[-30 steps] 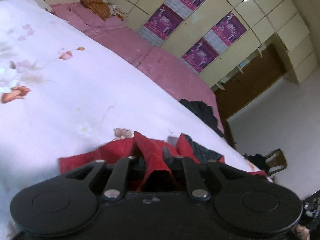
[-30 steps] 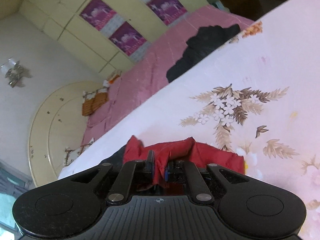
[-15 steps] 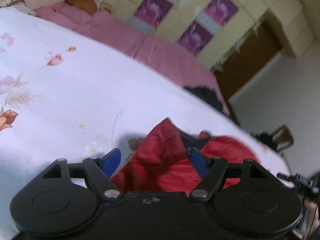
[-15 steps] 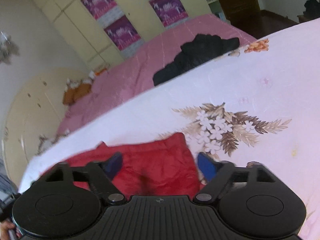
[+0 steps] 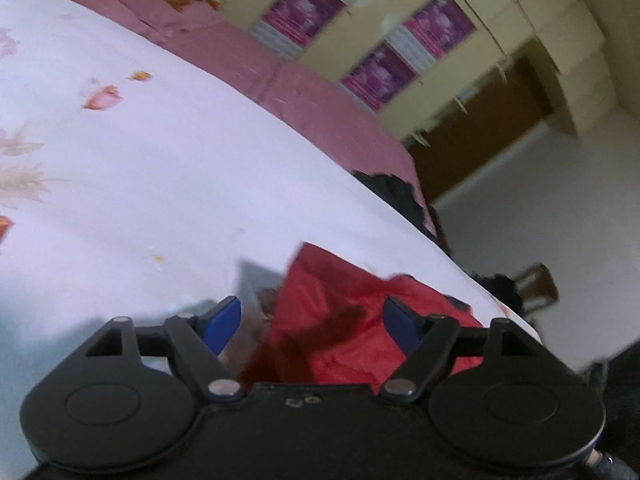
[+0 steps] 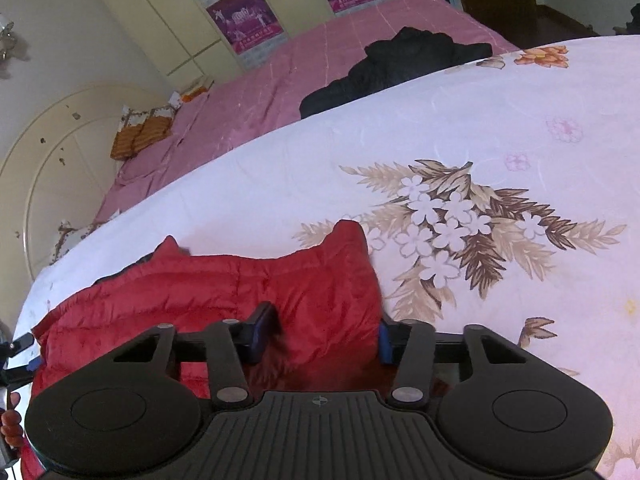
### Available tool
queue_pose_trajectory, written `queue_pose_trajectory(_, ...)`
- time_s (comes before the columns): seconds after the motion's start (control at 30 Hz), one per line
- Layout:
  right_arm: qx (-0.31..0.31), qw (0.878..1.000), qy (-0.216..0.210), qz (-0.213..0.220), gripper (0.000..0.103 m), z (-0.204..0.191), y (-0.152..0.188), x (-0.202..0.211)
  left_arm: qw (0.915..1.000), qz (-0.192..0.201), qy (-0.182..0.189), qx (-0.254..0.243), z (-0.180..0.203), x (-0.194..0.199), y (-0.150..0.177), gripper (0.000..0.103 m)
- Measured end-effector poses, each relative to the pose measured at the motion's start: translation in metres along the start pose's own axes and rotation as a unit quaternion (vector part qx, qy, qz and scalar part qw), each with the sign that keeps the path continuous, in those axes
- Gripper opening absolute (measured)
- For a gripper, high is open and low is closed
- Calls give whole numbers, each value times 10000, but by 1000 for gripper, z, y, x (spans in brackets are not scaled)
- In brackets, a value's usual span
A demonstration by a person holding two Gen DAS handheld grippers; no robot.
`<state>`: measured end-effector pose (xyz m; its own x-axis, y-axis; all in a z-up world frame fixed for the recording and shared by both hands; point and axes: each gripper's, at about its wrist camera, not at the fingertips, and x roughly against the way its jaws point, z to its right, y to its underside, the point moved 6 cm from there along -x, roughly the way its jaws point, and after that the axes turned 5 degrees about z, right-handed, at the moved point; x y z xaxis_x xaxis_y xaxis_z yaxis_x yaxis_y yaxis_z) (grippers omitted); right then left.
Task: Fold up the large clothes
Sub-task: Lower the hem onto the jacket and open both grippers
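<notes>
Both grippers spread wide, nothing clamped. Left gripper (image 5: 310, 322): blue pads (image 5: 222, 322) well apart, red padded jacket (image 5: 352, 320) lying in the gap between them, not pinched. Right gripper (image 6: 322, 338): same, fingers apart, the left pad (image 6: 260, 332) resting over the red fabric, the right pad at the garment's right edge; contact can't be confirmed.

Red padded jacket (image 6: 248, 288) sits flat on the white floral bedspread (image 6: 460, 152), near the bed edge closest to the cameras. In the right wrist view it reads as a folded, roughly rectangular slab with quilted seams; two corners stick up along its far edge. A dark lining shows at its upper left. In the left wrist view the frame is motion-blurred; one red corner points up toward the far side and dark lining peeks out on the right.

Brown-and-white flower print (image 6: 452, 224) on the bedspread lies just right of the jacket, touching its far right corner in the image.

Beyond: pink bed cover (image 6: 320, 64) with a black garment (image 6: 392, 64) bunched at the seam between pink and white. Orange striped pillow (image 6: 140, 136) at the head end by the cream headboard (image 6: 52, 152). Cream wardrobe (image 5: 500, 32) with purple posters (image 5: 380, 72) behind.

Fingers of the person's hand (image 6: 10, 420) visible at the right view's left edge.
</notes>
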<state>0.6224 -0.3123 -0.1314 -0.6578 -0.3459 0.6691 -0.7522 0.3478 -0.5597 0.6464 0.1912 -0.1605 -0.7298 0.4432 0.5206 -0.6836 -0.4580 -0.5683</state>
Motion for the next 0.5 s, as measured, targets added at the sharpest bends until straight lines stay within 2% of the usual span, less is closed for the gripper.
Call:
queue_pose_trajectory(0.07, -34, 10000, -24, 40, 38, 0, -2, 1, 9998, -117, 133, 78, 1, -4, 2, 78)
queue_pose_trajectory(0.13, 6, 10000, -9, 63, 25, -2, -4, 2, 9999, -92, 125, 59, 0, -8, 3, 78)
queue_pose_trajectory(0.2, 153, 9998, -6, 141, 9, -6, -6, 5, 9995, -214, -131, -183, -2, -17, 5, 71)
queue_pose_trajectory(0.23, 283, 9994, -2, 209, 6, -9, -7, 7, 9982, -294, -345, -403, -2, -20, 6, 43)
queue_pose_trajectory(0.27, 431, 9986, 17, 309, 5, -14, -8, 11, 9973, -298, -320, -587, 1, -21, 6, 19)
queue_pose_trajectory(0.37, 727, 9945, -31, 750, 4, -28, -18, 26, 9949, 187, -130, -983, 19, -6, -5, 8)
queue_pose_trajectory(0.43, 803, 9909, -140, 1068, 4, -36, -27, 37, 9907, 566, 13, -1239, 33, 5, -13, 8)
queue_pose_trajectory(0.5, 941, 9868, -142, 1307, 4, -43, -35, 42, 9840, 855, -34, -1562, 48, 9, -21, 8)
